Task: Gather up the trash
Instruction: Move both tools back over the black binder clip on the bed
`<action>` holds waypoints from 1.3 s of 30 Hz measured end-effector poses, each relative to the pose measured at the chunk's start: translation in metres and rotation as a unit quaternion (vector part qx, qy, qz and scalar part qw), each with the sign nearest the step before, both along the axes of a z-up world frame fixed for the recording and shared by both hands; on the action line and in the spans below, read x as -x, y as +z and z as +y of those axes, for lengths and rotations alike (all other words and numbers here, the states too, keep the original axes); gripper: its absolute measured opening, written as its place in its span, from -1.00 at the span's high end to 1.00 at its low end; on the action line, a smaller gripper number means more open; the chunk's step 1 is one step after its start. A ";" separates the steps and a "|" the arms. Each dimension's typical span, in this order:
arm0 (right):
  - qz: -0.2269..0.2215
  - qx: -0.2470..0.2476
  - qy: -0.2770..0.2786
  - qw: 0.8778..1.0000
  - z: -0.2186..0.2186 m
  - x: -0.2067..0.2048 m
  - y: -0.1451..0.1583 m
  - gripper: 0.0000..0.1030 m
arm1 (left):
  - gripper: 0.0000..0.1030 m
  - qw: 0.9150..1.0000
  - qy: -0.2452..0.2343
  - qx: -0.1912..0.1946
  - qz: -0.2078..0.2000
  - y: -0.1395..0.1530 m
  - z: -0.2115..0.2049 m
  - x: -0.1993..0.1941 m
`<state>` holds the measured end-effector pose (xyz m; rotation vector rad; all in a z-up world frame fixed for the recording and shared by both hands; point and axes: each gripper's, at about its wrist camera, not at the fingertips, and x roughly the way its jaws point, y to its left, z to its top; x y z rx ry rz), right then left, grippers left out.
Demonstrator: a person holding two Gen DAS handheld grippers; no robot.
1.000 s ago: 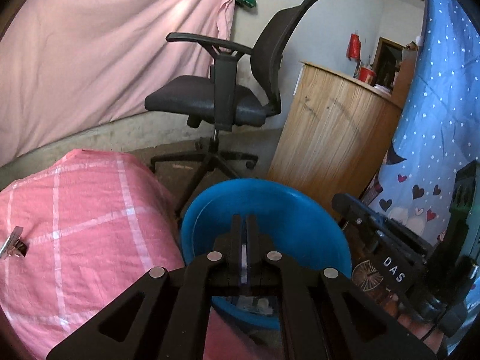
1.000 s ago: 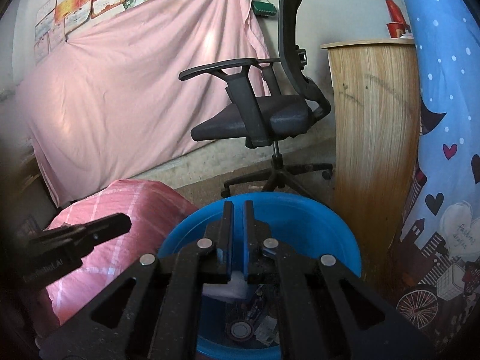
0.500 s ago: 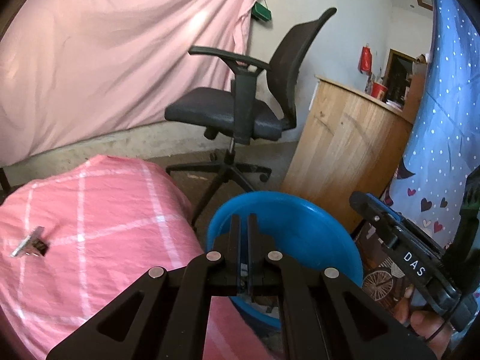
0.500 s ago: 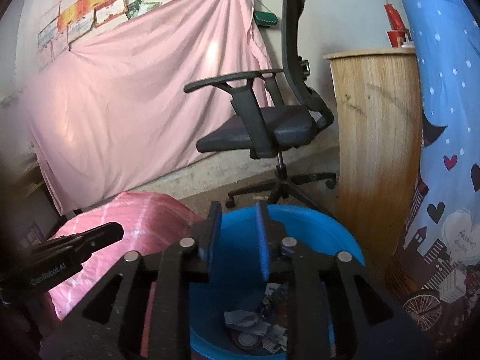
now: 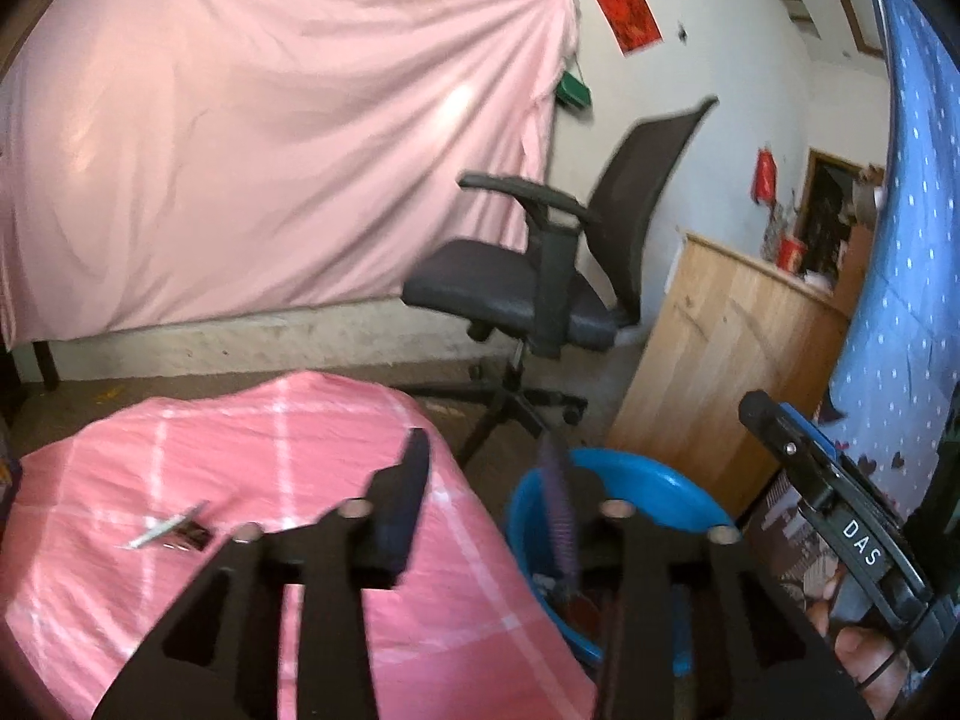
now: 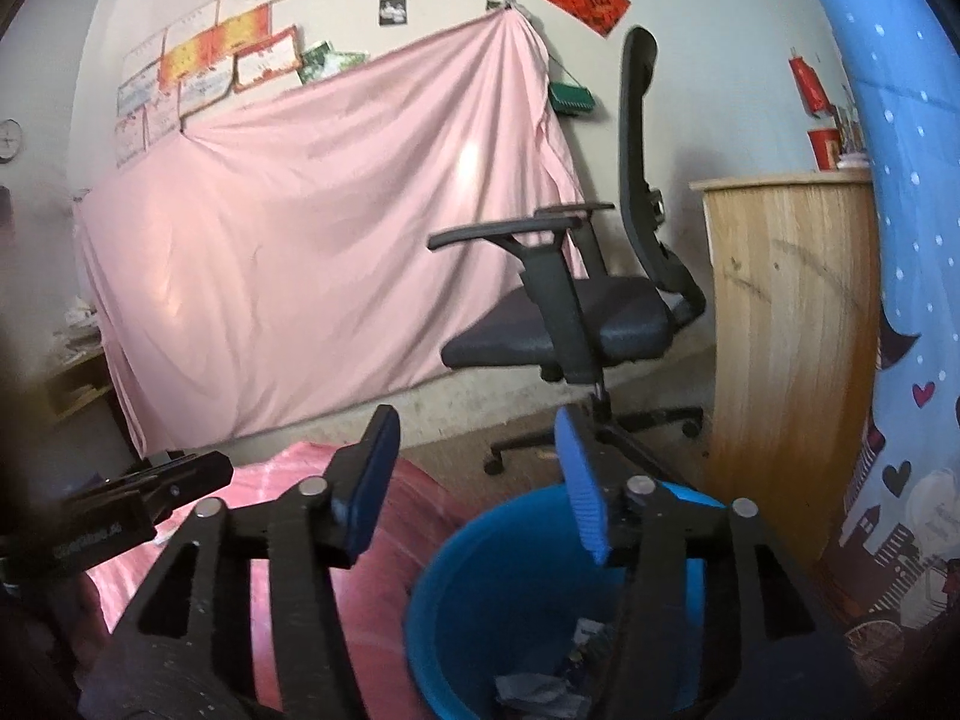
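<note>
Hovering empty with jaws spread beside the blue bin (image 6: pixel 456 588), both the left gripper (image 5: pixel 486 480) and right gripper (image 6: pixel 480 468) look ready for the wrapper (image 5: pixel 174 531) on the pink desk (image 5: pixel 288 456).

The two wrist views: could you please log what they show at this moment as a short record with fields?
left gripper: open, nothing between its fingers
right gripper: open, nothing held
blue bin: on the floor beside the pink checked cover, scraps inside
pink checked cover: a small wrapper lies on it
office chair: behind the bin, unoccupied
wooden counter: right of the chair
</note>
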<state>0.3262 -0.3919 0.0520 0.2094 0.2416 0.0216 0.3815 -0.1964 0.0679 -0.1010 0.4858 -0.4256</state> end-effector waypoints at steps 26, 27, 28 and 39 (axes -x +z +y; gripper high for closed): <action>-0.135 0.044 0.091 0.986 0.109 0.013 0.021 -1.00 | -0.96 0.969 0.217 0.009 -0.117 -0.001 0.158 0.053; -0.137 0.047 0.095 0.985 0.113 0.013 0.020 -1.00 | -0.96 0.968 0.222 0.006 -0.120 -0.002 0.163 0.055; -0.139 0.049 0.098 0.984 0.116 0.012 0.020 -1.00 | -0.96 0.967 0.226 0.004 -0.121 -0.004 0.167 0.057; -0.128 0.086 0.135 0.979 0.153 0.001 0.007 -1.00 | -0.96 0.961 0.245 -0.020 -0.125 -0.030 0.189 0.061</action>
